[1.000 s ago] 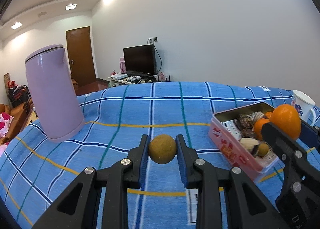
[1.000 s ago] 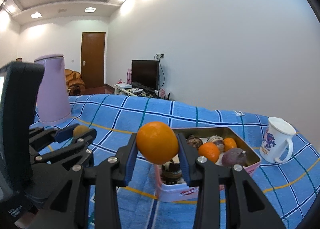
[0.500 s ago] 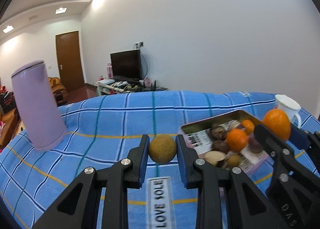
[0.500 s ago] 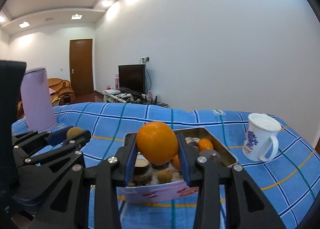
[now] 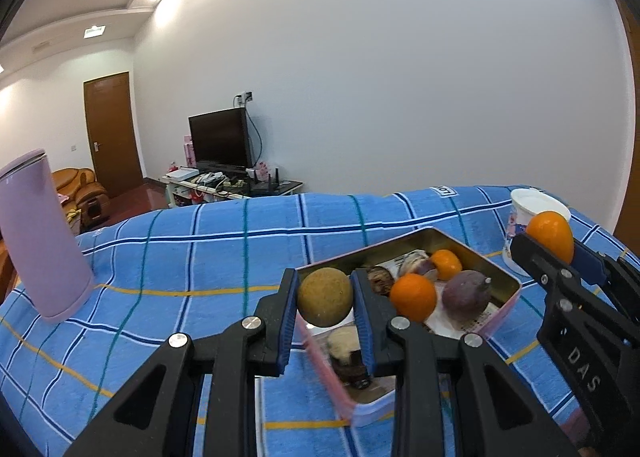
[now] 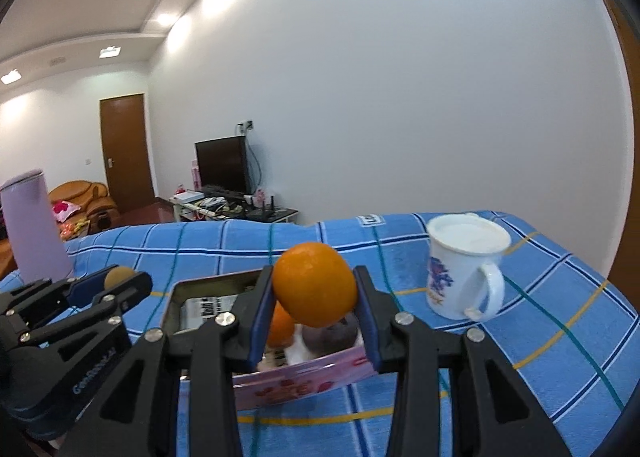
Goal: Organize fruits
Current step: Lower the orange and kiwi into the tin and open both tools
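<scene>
My left gripper (image 5: 325,303) is shut on a round brown fruit (image 5: 325,302), held above the near left end of a pink tin box (image 5: 500,315). Inside the tin lie two small oranges (image 5: 413,296), a purple fruit (image 5: 466,291) and some wrapped items. The right gripper (image 6: 315,291) is shut on a large orange (image 6: 315,288), hanging over the near edge of the same tin (image 6: 304,381). From the left wrist view the right gripper (image 5: 550,247) shows at the far right with its orange (image 5: 549,236). The left gripper (image 6: 120,283) with the brown fruit (image 6: 119,276) appears at the left in the right wrist view.
A tall lilac kettle (image 5: 38,235) stands at the left on the blue checked cloth (image 5: 200,241). A white mug (image 6: 464,265) with a blue print stands right of the tin. Beyond the table are a TV, a brown door and a sofa.
Both grippers have swung to the right with their fruits. The tin now lies right under both of them, and the kettle has slid toward the left edge of each view.
</scene>
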{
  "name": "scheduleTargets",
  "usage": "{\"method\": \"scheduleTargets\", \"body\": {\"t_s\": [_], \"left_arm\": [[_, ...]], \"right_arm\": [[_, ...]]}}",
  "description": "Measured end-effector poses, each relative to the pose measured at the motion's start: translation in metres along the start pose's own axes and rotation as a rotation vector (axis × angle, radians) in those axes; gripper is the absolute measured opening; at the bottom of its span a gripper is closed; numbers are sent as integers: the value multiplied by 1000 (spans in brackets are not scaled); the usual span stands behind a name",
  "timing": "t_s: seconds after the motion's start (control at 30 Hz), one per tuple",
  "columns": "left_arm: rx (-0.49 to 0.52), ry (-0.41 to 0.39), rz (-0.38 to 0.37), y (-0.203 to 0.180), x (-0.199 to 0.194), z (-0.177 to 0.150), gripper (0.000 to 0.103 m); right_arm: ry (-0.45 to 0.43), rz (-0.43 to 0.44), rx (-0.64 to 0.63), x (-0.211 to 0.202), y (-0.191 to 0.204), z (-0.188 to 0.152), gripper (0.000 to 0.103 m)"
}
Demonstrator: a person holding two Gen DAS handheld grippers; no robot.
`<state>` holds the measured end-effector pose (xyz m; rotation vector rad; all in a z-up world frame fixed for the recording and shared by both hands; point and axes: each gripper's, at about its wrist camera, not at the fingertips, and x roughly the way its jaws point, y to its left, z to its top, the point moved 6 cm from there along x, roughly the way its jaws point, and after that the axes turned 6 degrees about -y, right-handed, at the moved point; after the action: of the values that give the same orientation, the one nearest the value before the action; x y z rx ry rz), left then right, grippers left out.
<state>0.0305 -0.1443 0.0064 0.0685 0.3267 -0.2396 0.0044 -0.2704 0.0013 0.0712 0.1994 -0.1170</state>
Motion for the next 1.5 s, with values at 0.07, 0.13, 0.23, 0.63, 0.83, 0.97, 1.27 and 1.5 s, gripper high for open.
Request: {"method": "scheduleTargets", "body": {"t_s": [0.07, 0.13, 0.23, 0.63, 0.83, 0.97, 1.27, 1.5], "left_arm": [[-1, 1, -8, -5, 1, 1, 29], [-2, 3, -18, -11, 3, 1, 29], [1, 8, -32, -19, 4, 0, 29], [26, 31, -92, -57, 7, -8, 29], [17, 55, -137, -73, 11, -13, 29], [16, 54, -141, -75, 14, -10, 29], [-5, 30, -87, -52, 38, 17, 29], [-70, 41, -27, -16, 61, 16, 29]], "right_arm": [[5, -10, 15, 2, -8, 1, 41], [10, -19, 28, 3, -15, 2, 41], [11, -31, 29, 2, -21, 2, 41], [4, -51, 24, -3, -32, 6, 41], [-2, -90, 2, -8, -42, 6, 41], [4, -100, 20, -8, -50, 5, 41], [23, -111, 18, -2, -51, 4, 41], [66, -70, -24, 16, -36, 5, 41]]}}
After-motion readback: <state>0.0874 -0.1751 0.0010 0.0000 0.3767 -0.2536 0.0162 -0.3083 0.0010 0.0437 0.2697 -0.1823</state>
